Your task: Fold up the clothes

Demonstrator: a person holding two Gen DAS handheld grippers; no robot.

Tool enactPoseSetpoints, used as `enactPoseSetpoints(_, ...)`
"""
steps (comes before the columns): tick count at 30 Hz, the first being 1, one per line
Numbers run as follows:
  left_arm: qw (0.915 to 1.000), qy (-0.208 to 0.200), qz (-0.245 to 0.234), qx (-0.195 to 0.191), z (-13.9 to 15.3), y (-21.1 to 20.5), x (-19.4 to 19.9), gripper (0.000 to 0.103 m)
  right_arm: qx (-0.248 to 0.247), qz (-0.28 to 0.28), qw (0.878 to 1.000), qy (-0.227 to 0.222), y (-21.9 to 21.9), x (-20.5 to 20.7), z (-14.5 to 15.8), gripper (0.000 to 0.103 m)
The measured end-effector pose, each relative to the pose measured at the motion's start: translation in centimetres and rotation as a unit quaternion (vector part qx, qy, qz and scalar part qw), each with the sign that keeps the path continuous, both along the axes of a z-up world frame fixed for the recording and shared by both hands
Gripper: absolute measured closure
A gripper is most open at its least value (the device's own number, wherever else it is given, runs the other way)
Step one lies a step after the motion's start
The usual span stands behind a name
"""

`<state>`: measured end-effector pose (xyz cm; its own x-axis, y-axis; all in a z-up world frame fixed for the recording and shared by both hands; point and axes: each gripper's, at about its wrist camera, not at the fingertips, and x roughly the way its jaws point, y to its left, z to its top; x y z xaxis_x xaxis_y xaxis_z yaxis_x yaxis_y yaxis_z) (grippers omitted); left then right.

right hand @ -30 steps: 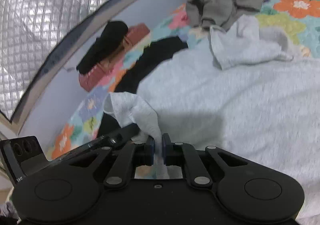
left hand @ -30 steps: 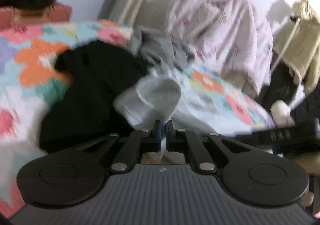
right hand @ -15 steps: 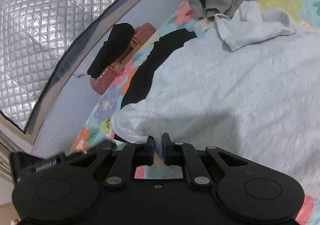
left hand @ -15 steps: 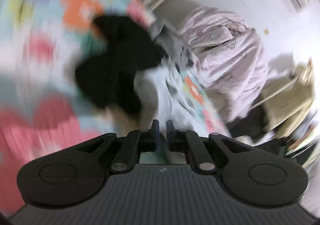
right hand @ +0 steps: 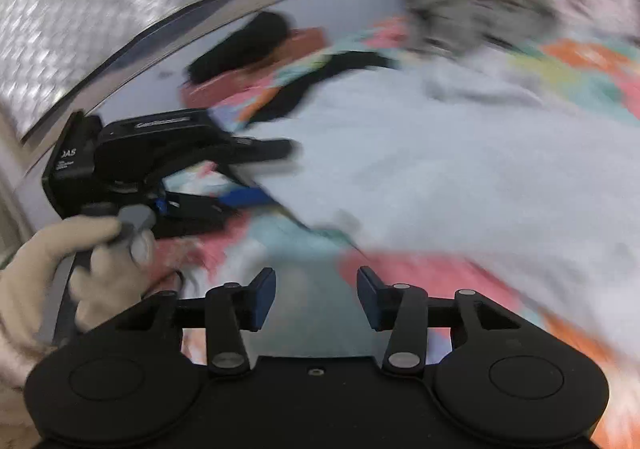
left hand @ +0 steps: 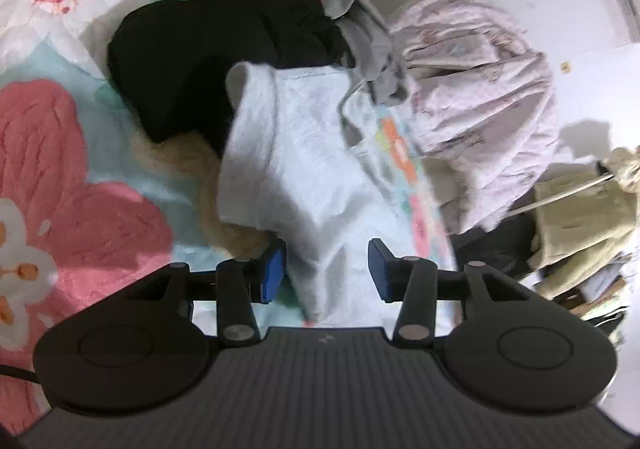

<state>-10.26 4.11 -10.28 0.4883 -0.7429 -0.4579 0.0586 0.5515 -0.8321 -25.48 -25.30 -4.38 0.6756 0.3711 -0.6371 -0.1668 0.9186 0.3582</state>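
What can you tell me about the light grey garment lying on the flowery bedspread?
The light grey garment looks like soft, slightly fuzzy knit, pale grey and plain. It lies spread and rumpled on the floral bedspread, one sleeve-like flap folded over at the top left. Its upper edge overlaps a black garment and meets a darker grey one. Its near end runs between the opening left tongs, whose blue pads do not press it.

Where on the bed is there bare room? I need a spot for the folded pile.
Bare floral bedspread lies left of the black garment and light grey shirt. Crowded beyond: grey clothes and pink bedding bunch together.
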Motion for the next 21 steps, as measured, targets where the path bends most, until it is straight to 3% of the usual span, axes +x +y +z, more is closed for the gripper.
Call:
enactPoseSetpoints(3,0.9998,0.000,0.004,0.022,0.1,0.4,0.0,0.056,0.009,-0.090,0.996,0.014,-5.6,-4.4,0.2,0.052)
enactPoseSetpoints(6,0.9994,-0.002,0.020,0.028,0.0,1.0,0.2,0.052,0.052,-0.228,0.972,0.023,-12.7,-9.2,-0.2,0.052)
enactPoseSetpoints(8,0.9996,0.000,0.019,0.019,-0.1,0.8,0.7,0.054,0.108,-0.332,0.937,0.023,-17.4,-12.8,-1.1,0.052)
enactPoseSetpoints(11,0.9998,-0.001,0.016,0.011,0.0,0.3,1.1,0.054,0.199,-0.443,0.874,0.017,-22.5,-16.9,-3.0,0.052)
enactPoseSetpoints(13,0.9997,-0.005,0.008,0.024,0.2,-0.4,0.9,0.060,0.215,-0.482,0.849,0.007,-24.2,-18.5,-3.8,0.052)
enactPoseSetpoints(15,0.9994,-0.008,0.003,0.033,0.2,-1.0,0.8,0.060,0.196,-0.499,0.844,0.005,-25.1,-18.5,-4.0,0.051)
enactPoseSetpoints(17,0.9993,-0.006,0.004,0.037,-0.1,-1.3,0.9,0.060,0.165,-0.519,0.838,-0.001,-25.6,-17.8,-4.3,0.045)
enactPoseSetpoints(19,0.9993,0.005,0.017,0.033,-0.6,-1.4,1.3,0.047,0.135,-0.540,0.831,-0.010,-26.4,-17.0,-4.8,0.043)
enactPoseSetpoints(21,0.9991,0.017,0.026,0.028,-1.3,-1.6,2.1,0.048,0.151,-0.557,0.817,-0.028,-27.7,-16.5,-5.4,0.043)
